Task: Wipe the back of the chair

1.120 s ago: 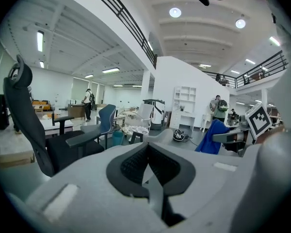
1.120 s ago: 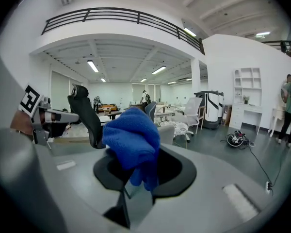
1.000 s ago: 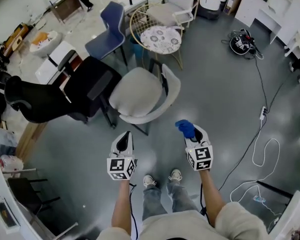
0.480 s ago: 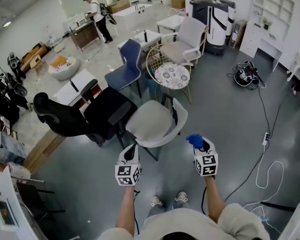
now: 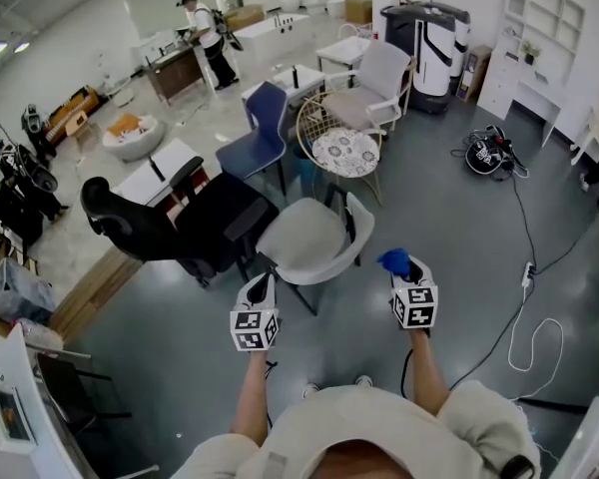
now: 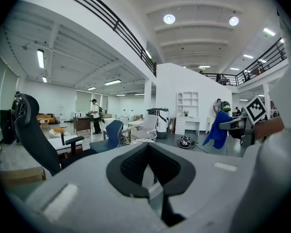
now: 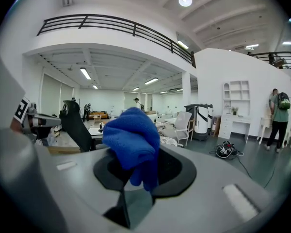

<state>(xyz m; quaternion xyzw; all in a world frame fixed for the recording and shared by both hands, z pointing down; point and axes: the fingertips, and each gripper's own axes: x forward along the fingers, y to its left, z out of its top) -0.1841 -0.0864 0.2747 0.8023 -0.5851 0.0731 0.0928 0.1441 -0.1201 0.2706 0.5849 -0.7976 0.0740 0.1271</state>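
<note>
Cloth (image 7: 133, 140) in right gripper (image 5: 401, 267) (chair (image 5: 304, 236) ahead)

The cloth (image 5: 393, 261) is bright blue. The armchair (image 5: 304, 239) is pale grey, the office chair (image 5: 140, 230) black, the side chair (image 5: 260, 128) navy. The round table (image 5: 344, 152) bears a floral pattern; the floor (image 5: 459, 218) is grey.

Two grippers, left gripper (image 5: 264, 281) and right gripper (image 5: 405, 267), one blue cloth (image 5: 393, 261), one black office chair (image 5: 170, 230), one blue chair (image 5: 255, 138), two pale chairs (image 5: 304, 238) (image 5: 379, 73)

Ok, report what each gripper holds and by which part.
Right gripper pinches the blue cloth by its lower folds; the rest bunches above the jaws. Left gripper holds nothing, jaws together.
</note>
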